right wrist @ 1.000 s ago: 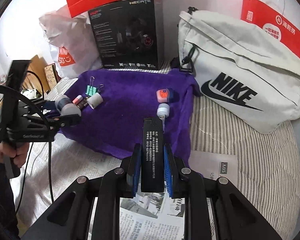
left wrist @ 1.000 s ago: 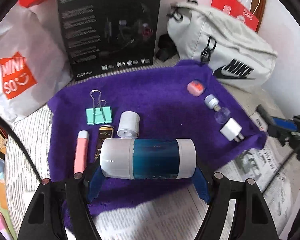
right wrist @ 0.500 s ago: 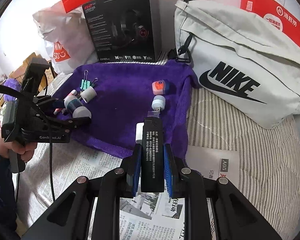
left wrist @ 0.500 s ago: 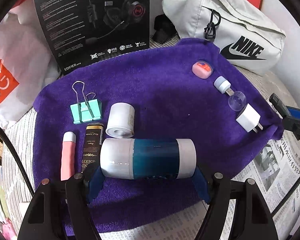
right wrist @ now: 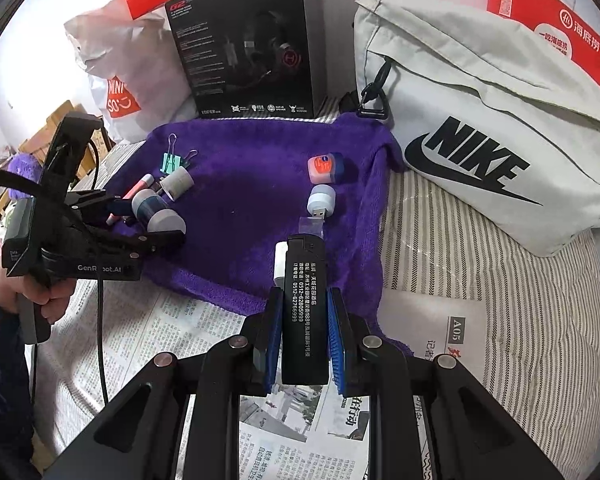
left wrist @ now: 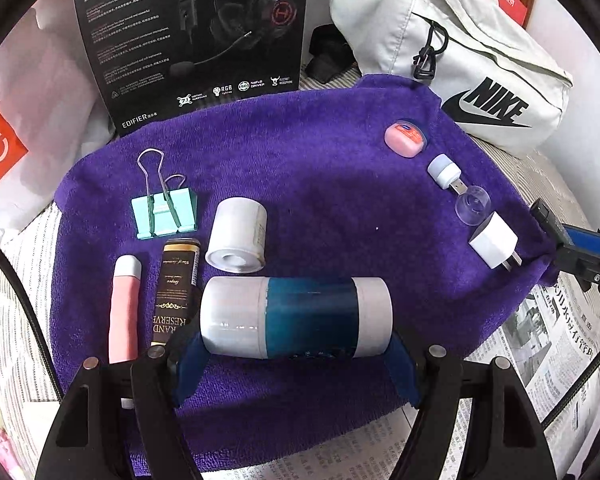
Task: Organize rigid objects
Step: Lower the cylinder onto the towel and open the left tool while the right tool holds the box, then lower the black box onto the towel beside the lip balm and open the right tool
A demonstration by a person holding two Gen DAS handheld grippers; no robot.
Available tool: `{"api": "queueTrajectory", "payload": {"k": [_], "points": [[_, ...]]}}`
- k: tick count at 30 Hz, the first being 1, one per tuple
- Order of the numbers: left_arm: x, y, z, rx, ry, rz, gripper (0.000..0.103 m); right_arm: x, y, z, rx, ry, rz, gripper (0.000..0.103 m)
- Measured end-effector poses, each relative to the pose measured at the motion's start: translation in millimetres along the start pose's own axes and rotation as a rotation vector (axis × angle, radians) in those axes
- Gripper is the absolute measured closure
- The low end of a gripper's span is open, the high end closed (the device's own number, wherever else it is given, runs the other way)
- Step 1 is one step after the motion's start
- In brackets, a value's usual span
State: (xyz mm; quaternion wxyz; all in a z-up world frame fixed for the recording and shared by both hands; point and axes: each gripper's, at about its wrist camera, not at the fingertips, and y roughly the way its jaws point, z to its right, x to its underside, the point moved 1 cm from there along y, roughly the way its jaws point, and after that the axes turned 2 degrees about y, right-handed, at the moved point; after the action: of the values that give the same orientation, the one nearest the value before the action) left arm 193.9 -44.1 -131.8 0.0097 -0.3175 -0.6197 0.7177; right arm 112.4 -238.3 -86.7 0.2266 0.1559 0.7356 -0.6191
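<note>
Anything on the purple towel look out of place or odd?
One thing: the small USB light has its clear cap off, lying loose by its bare plug, next to the white charger.

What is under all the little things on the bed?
A purple towel lies under them: the mint binder clip, white roll, pink jar and white plug. Newspaper and striped bedding show at the towel's edges; what lies under its middle is covered.
</note>
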Motion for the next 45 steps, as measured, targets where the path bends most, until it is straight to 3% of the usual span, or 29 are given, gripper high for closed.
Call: {"api": "queueTrajectory", "payload": {"k": [21, 30, 35, 45], "points": [[-1.3, -8.9, -0.6, 0.009, 0.010, -0.057, 0.023, -4.6, -4.0, 3.7, 0.002, 0.001, 0.012, 0.082], [9.0, -48.6, -10.9, 0.019, -0.014, 0.004, 0.020, -15.7, 6.1, -2.1, -0.005, -0.006, 0.008, 0.082], [14.2, -71.1, -22.4, -0.019, -0.040, 0.058, 0.015, -25.5, 13.0, -7.0, -0.004, -0.016, 0.005, 0.081], [29.2, -83.9, -57.2, -0.043, -0.115, 0.092, 0.015, -55.6, 42.3, -30.7, -0.012, -0.044, -0.011, 0.081]]}}
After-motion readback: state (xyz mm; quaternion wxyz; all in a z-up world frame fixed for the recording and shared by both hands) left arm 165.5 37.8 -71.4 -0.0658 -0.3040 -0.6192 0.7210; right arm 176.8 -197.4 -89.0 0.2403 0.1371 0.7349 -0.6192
